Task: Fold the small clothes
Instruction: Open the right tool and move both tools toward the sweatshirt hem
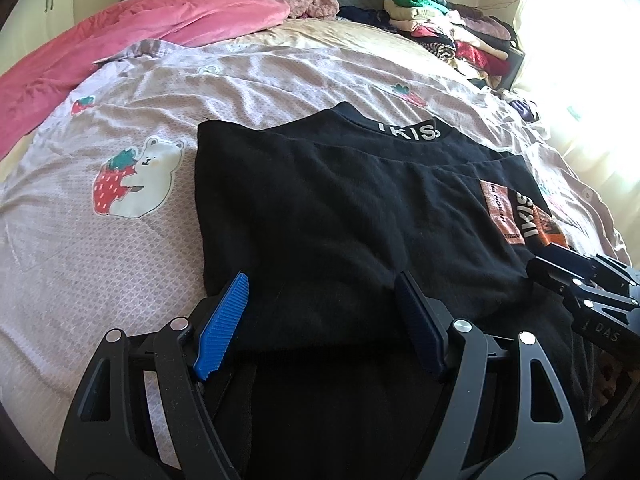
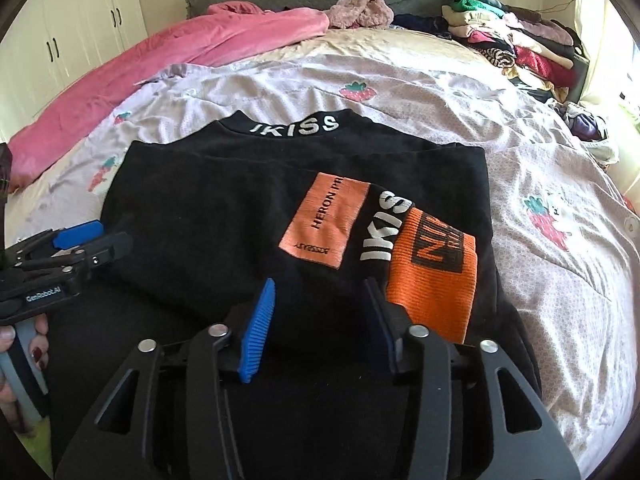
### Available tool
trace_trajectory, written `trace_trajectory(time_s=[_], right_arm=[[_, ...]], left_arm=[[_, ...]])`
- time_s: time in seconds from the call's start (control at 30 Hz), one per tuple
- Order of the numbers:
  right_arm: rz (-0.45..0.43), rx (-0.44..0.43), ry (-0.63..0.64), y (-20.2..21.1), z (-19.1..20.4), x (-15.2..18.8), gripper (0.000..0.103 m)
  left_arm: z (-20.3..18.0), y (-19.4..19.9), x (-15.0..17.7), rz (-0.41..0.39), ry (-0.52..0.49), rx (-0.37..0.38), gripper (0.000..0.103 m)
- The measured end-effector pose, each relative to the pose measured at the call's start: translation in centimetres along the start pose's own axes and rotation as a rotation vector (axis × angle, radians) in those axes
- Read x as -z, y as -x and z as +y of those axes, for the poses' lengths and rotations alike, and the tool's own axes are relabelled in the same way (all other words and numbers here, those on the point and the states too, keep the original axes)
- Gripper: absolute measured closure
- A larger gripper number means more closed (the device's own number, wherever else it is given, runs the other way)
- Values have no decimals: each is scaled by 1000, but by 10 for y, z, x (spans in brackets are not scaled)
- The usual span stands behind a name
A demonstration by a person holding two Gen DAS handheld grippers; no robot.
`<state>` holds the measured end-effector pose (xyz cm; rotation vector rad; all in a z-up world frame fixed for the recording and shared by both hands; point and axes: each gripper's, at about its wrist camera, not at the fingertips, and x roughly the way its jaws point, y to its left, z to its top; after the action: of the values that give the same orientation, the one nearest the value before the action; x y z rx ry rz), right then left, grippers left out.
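A black sweatshirt (image 1: 340, 208) with a white-lettered collar and orange patches (image 2: 328, 220) lies on the bed, its lower part folded up over the body. My left gripper (image 1: 322, 284) is open, its blue pads straddling the near fold edge of the sweatshirt. My right gripper (image 2: 320, 284) is open too, its jaws either side of the near fold edge beside the orange cuff (image 2: 432, 276). Each gripper shows in the other's view: the right one (image 1: 560, 268) at the sweatshirt's right, the left one (image 2: 92, 240) at its left.
The bed has a pale strawberry-and-bear print sheet (image 1: 132, 184). A pink blanket (image 1: 120, 40) lies at the far left. A pile of folded clothes (image 1: 460, 32) stands at the far right corner. White cupboards (image 2: 80, 28) stand left of the bed.
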<state>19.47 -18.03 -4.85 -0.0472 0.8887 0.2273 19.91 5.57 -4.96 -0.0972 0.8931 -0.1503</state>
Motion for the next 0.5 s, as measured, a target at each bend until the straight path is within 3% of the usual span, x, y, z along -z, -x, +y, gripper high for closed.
trace_trajectory(time_s=[0.07, 0.13, 0.23, 0.43, 0.5], right_arm=[[-14, -2, -4, 4, 1, 0, 51], [-27, 9, -12, 8, 2, 0, 34], [-47, 27, -24, 13, 2, 0, 21], [-76, 51, -40, 28, -2, 2, 13], [-85, 57, -44, 32, -3, 3, 13]], left_arm=[[0, 3, 1, -4, 0, 0, 36], [1, 7, 3, -9, -2, -1, 35], [1, 11, 6, -11, -10, -10, 35], [0, 22, 13, -25, -35, -44, 33], [1, 26, 14, -30, -33, -48, 28]])
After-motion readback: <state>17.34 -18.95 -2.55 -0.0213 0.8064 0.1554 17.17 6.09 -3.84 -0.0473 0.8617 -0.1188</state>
